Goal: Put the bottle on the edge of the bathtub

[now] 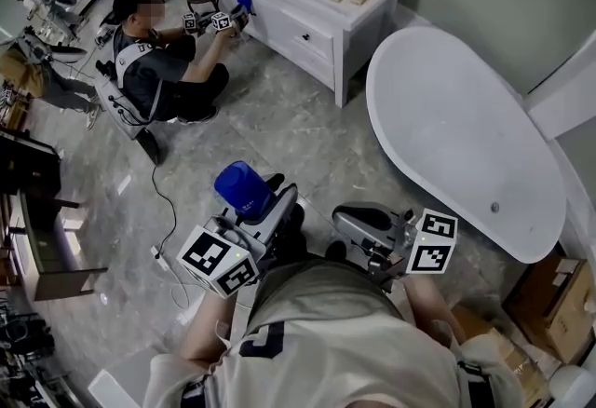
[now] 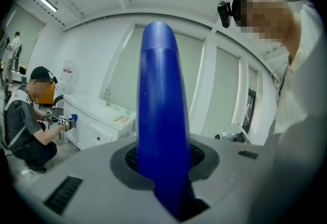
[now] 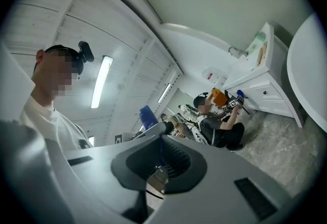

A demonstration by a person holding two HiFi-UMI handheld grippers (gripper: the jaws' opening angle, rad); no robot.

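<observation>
Grey stone-tiled floor (image 1: pixel 279 131) of a bathroom set, seen from above. My left gripper (image 1: pixel 259 201) is clamped on the blue bottle (image 1: pixel 240 184) (base deep between the jaws, rounded top pointing away). My right gripper (image 1: pixel 354 218), just beside it, has its jaws drawn together on nothing. Step in hand, as I judge it: carrying. The bathtub (image 1: pixel 386 117) lies ahead and right of both grippers, well apart. Next I must swing the left gripper across to its rim and stand the bottle there. Far beyond the left gripper a crouching person (image 1: pixel 154 66) works at the vanity (image 1: pixel 307 1), seemingly clear of my path.
</observation>
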